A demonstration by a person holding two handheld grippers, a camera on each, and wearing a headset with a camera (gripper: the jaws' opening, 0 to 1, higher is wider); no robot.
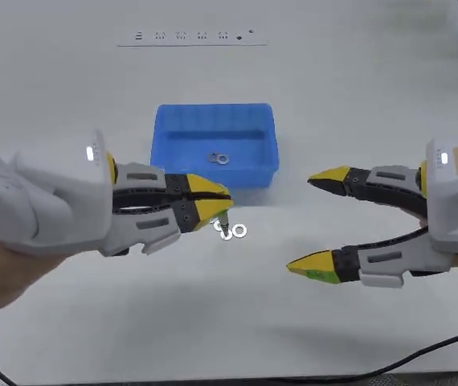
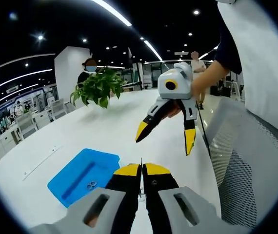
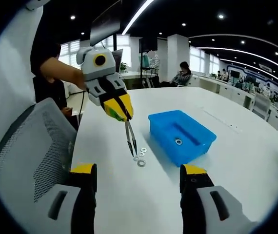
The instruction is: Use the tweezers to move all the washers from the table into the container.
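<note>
Two grippers: left gripper [image 1: 219,203] at the left of the head view, right gripper [image 1: 313,221] at the right, both over a white table [image 1: 213,322].
Left gripper: yellow-tipped jaws pressed together, pinching the tweezers [image 1: 223,223], which slant down from them toward the tabletop.
Tweezers: thin metal prongs with their tips at the loose washers [image 1: 235,232]; whether they touch one cannot be told.
Loose washers: a small cluster of flat metal rings lying close together on the table, between the two grippers and just on the near side of the blue container [image 1: 213,108]; the right gripper view shows three.
Blue container: rectangular open tub, upright, on the far side of the cluster, with binned washers [image 1: 219,158] flat on its floor near the middle.
Right gripper: jaws spread wide with nothing between them, held above the table to the right of the cluster and apart from it.
Cable [image 1: 422,354]: dark, running along the table's near edge.
</note>
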